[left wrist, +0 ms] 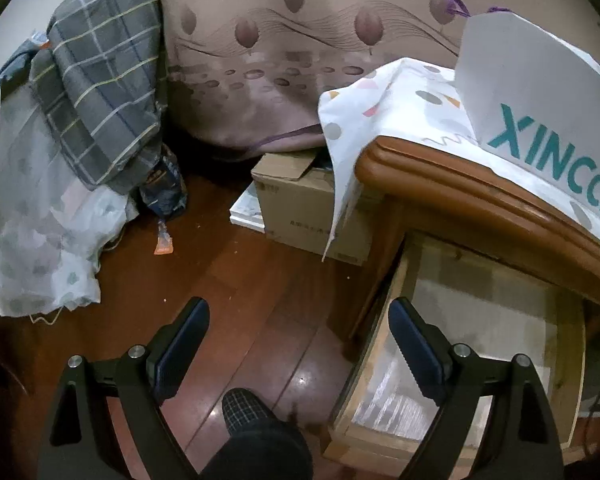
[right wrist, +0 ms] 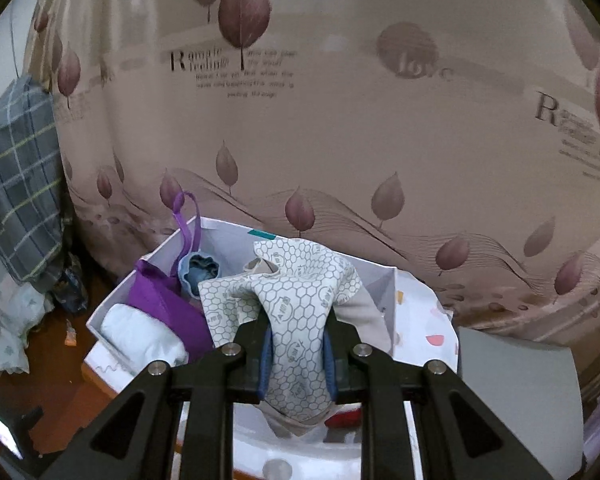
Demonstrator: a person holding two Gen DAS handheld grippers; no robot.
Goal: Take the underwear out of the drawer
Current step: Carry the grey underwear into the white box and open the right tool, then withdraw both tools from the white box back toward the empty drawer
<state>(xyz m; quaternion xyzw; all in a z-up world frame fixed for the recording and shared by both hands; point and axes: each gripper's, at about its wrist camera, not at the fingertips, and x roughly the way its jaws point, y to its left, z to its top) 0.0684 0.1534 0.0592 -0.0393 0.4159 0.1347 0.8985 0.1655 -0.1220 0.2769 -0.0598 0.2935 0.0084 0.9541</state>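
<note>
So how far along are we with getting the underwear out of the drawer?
Mostly done. The drawer stands open, and the right hand-held gripper is shut on the honeycomb-print underwear, held above the white box on the cabinet top. The left hand-held gripper is open and empty beside the drawer. Left: set the underwear down, maybe close the drawer.

Matte black linkage arms, each cut with a triangular opening and pinned by round silver screws, fill the lower frame of both wrist views. The left gripper carries dark blue finger pads with a ribbed edge; the right gripper shows brighter blue pads. A dark checked slipper sits at bottom centre.
</note>
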